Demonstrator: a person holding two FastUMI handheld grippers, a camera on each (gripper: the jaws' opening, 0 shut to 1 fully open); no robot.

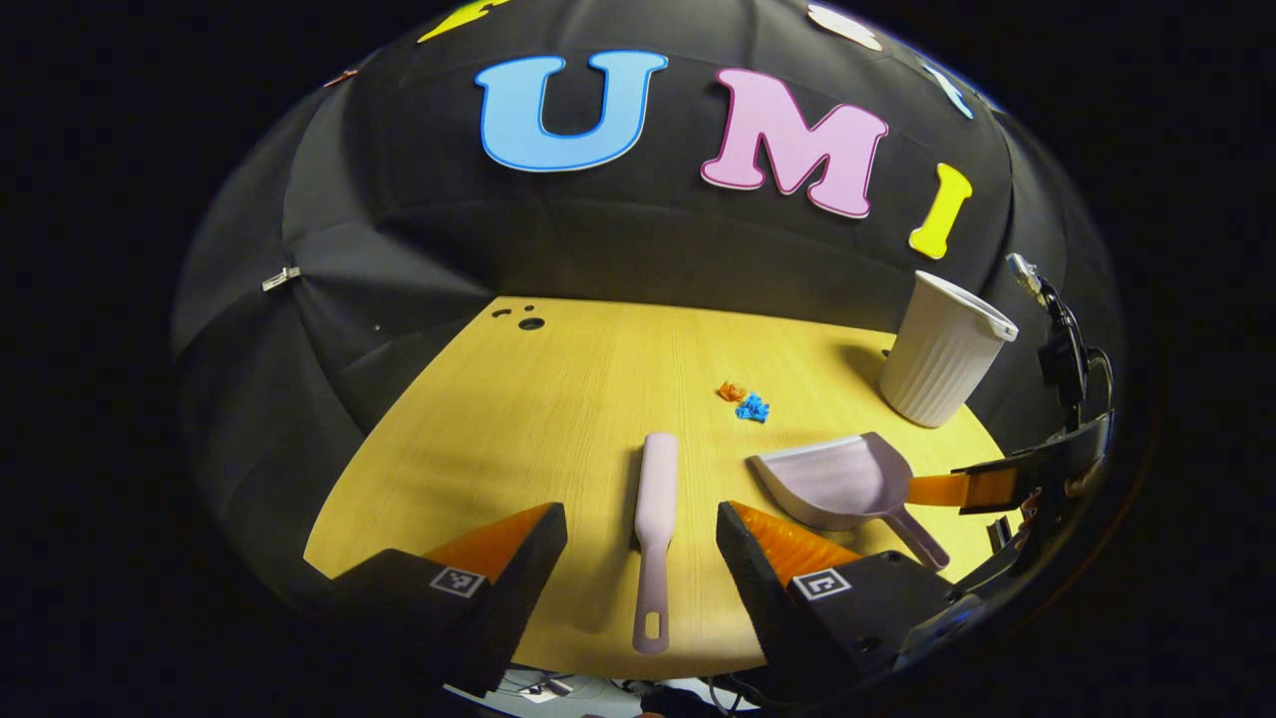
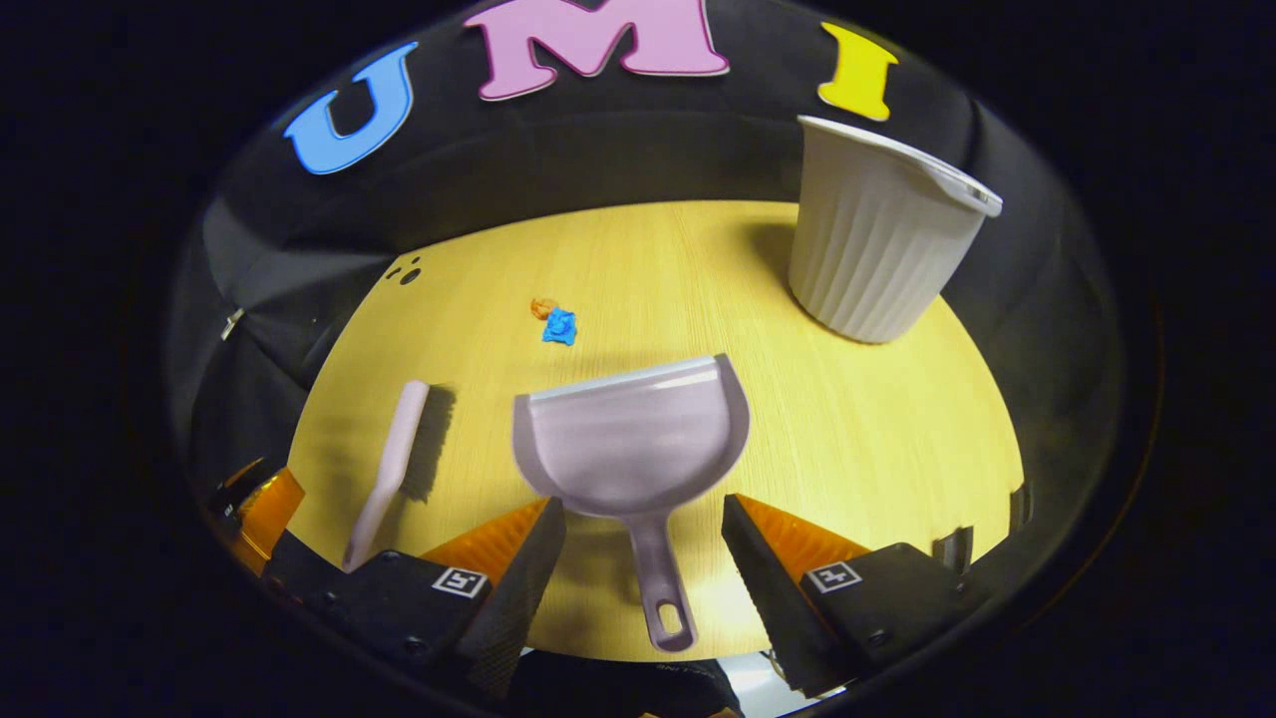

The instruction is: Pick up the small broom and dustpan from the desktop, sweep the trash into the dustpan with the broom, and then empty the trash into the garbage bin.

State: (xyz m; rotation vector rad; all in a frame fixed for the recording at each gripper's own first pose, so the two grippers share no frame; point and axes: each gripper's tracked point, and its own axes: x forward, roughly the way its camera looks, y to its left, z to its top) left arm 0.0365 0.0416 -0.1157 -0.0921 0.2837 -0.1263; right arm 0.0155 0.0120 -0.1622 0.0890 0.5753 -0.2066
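Your left gripper (image 1: 642, 543) sits low over the desk's near edge with its two fingers spread wide apart and nothing pressed between them, pointing straight ahead. Your right gripper (image 2: 644, 538) is posed the same way, jaws wide and level, fingers clear of contact on both sides. From the left gripper view, your right gripper (image 1: 982, 489) appears at the far right edge, just beside you and angled inward, and from the right gripper view your left gripper (image 2: 261, 511) peeks in at the lower left.
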